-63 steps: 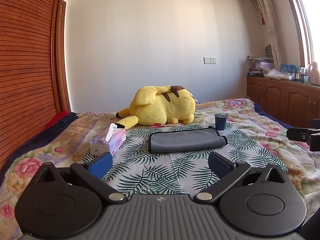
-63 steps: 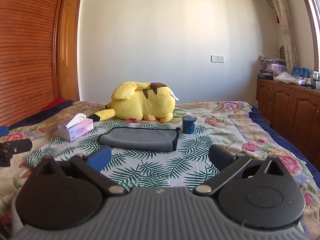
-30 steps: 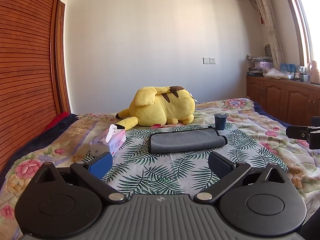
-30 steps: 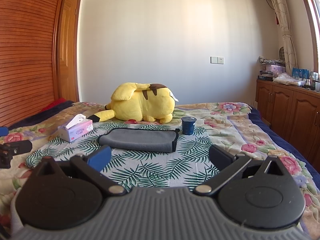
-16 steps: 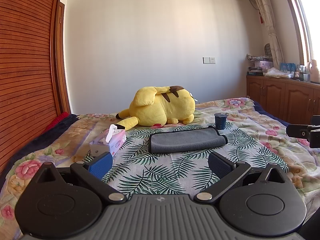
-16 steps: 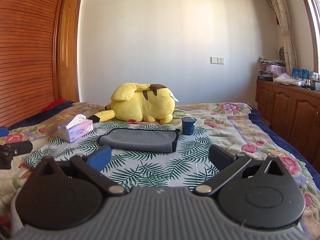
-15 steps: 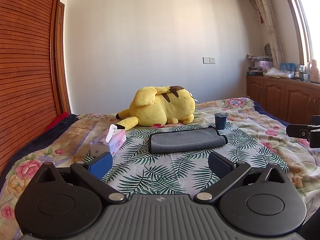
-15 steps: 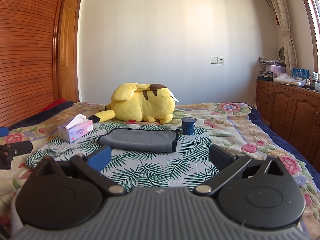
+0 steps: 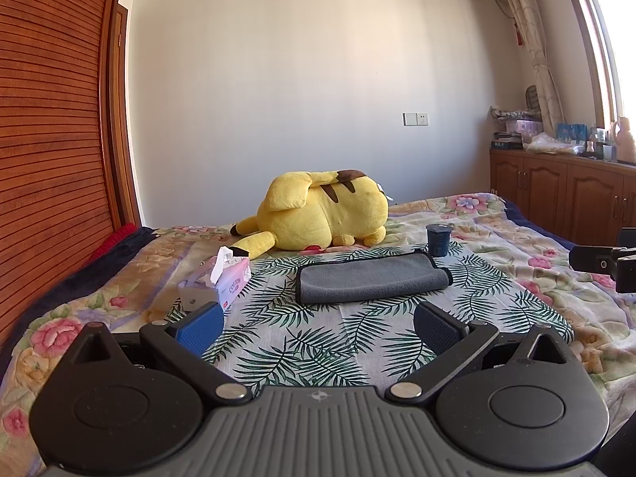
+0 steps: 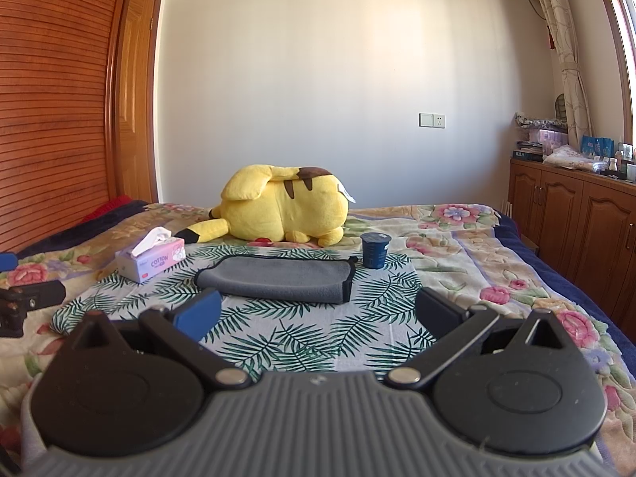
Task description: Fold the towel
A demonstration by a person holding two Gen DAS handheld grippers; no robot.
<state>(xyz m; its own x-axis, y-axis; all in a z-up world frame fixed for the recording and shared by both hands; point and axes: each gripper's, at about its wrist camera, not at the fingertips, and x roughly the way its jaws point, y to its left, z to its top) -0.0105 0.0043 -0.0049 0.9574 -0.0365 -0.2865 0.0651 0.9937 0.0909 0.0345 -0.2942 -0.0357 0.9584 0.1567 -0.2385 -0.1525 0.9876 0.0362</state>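
Observation:
A grey towel (image 9: pixel 371 281) lies folded in a flat rectangle on a palm-leaf cloth (image 9: pixel 318 342) spread on the bed; it also shows in the right wrist view (image 10: pixel 278 283). My left gripper (image 9: pixel 318 324) is open and empty, held above the cloth in front of the towel. My right gripper (image 10: pixel 317 310) is open and empty, also short of the towel. Each gripper shows at the edge of the other's view: the right gripper (image 9: pixel 604 264) and the left gripper (image 10: pixel 24 302).
A yellow plush toy (image 9: pixel 322 214) lies behind the towel. A dark blue cup (image 9: pixel 438 239) stands at the towel's far right corner. A tissue box (image 9: pixel 222 280) sits left of the towel. Wooden cabinets (image 9: pixel 564 198) line the right wall, a wooden wardrobe (image 9: pixel 47 139) the left.

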